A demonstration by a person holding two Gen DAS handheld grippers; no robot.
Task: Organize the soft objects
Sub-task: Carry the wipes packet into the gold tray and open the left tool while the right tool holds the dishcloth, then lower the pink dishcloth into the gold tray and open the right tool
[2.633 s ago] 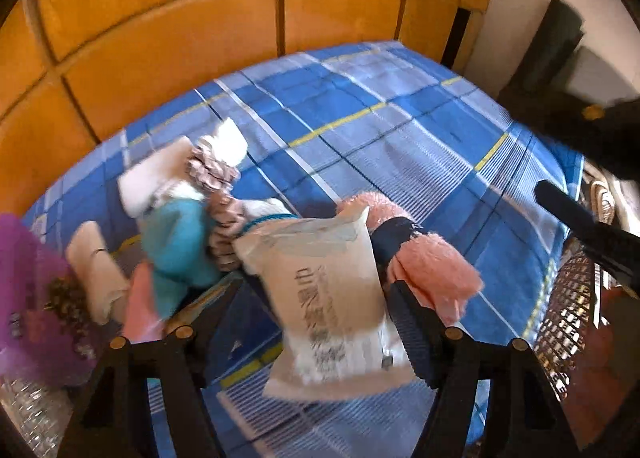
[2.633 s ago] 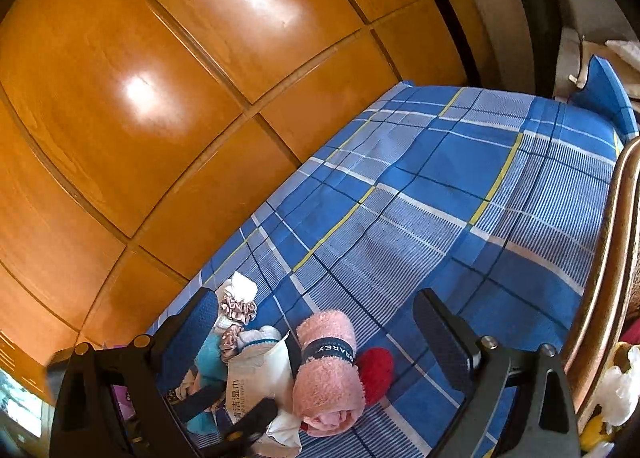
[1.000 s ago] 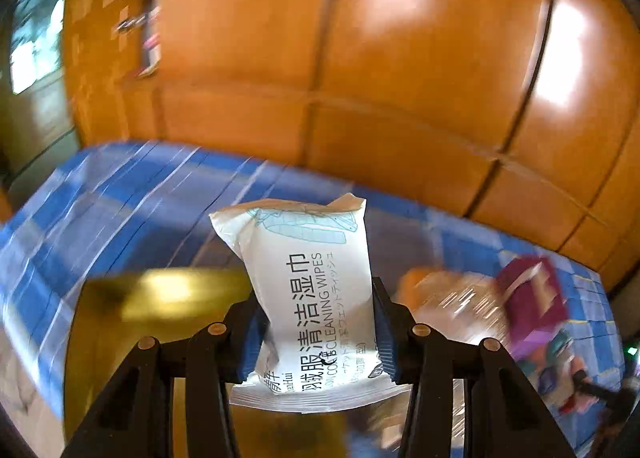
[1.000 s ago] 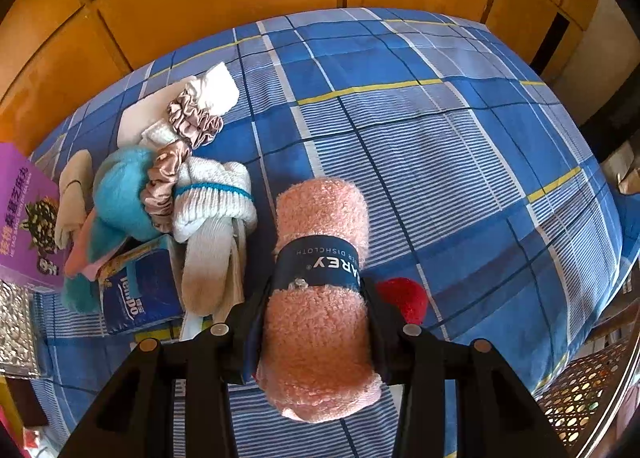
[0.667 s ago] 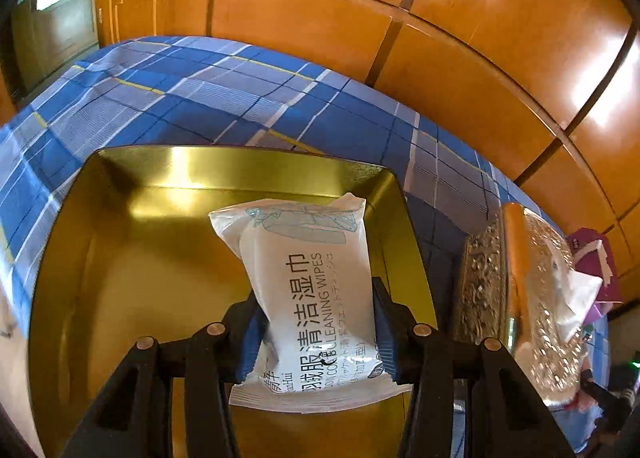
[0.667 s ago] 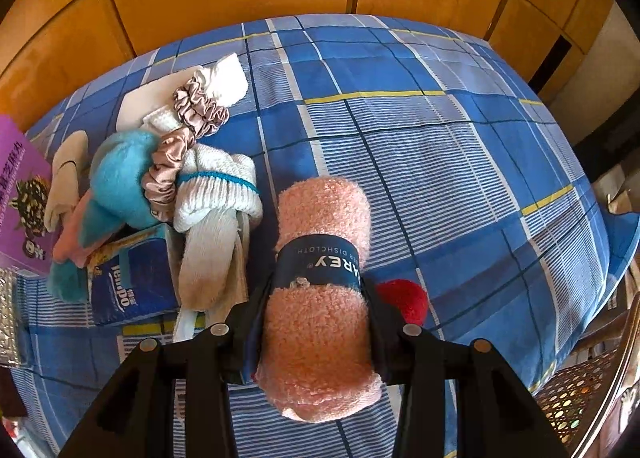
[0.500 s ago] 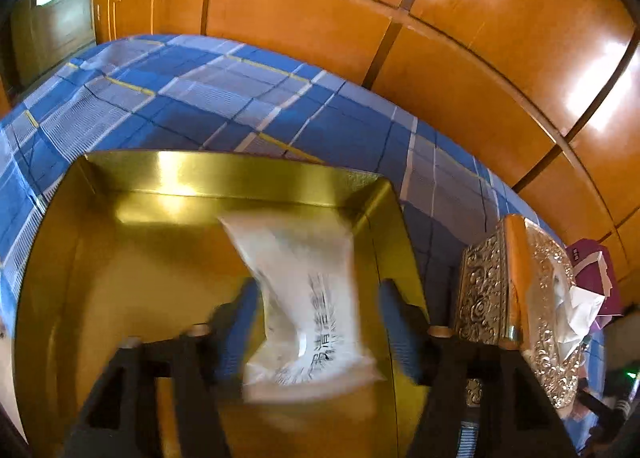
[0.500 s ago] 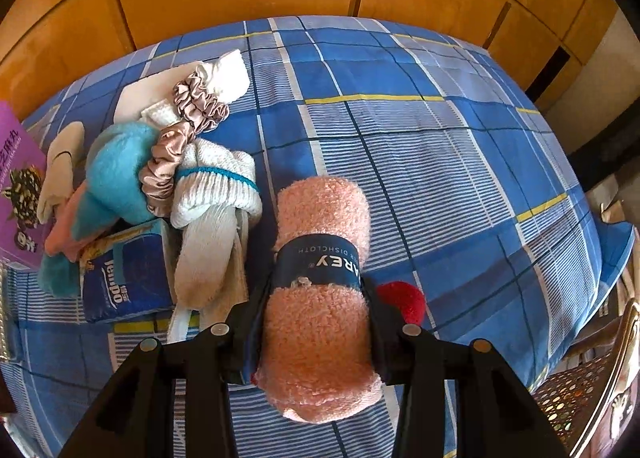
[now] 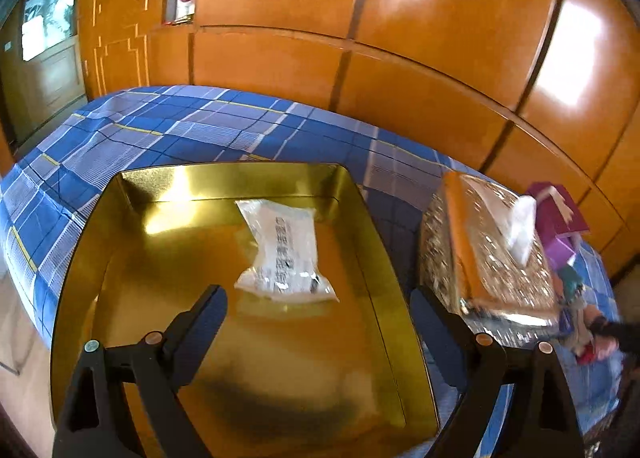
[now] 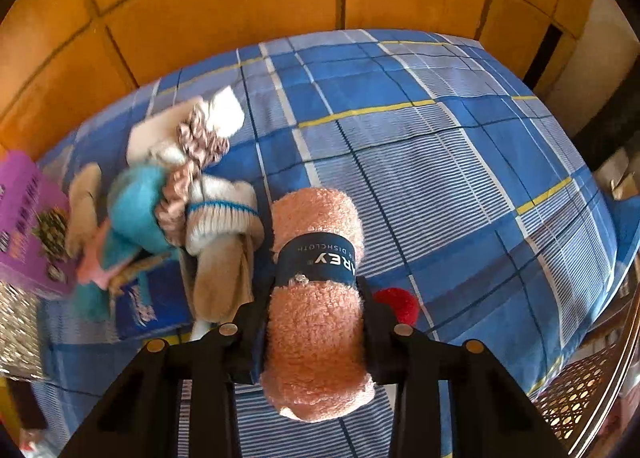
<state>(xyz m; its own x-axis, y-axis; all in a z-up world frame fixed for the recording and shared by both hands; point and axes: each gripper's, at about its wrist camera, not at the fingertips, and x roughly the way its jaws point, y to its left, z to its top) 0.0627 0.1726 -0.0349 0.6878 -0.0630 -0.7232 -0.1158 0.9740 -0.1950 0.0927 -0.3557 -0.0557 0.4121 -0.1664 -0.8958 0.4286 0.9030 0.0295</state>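
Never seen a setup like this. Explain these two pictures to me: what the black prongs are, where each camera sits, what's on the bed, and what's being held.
No robot here: a person holds a two-finger gripper in each hand, and a wide-angle camera on each looks out along its black fingers.

The left gripper, in the left camera's picture, holds nothing; its jaws are opening above a gold tray on the blue checked bedspread. A white wipes pack lies inside the tray. Beside the tray stands a shiny tissue box.

The right gripper, in the right camera's picture, is tightening on a rolled pink towel with a dark band. On the bedspread behind it lie socks, a scrunchie, something teal and fluffy, a blue packet, a purple box and a red pompom.
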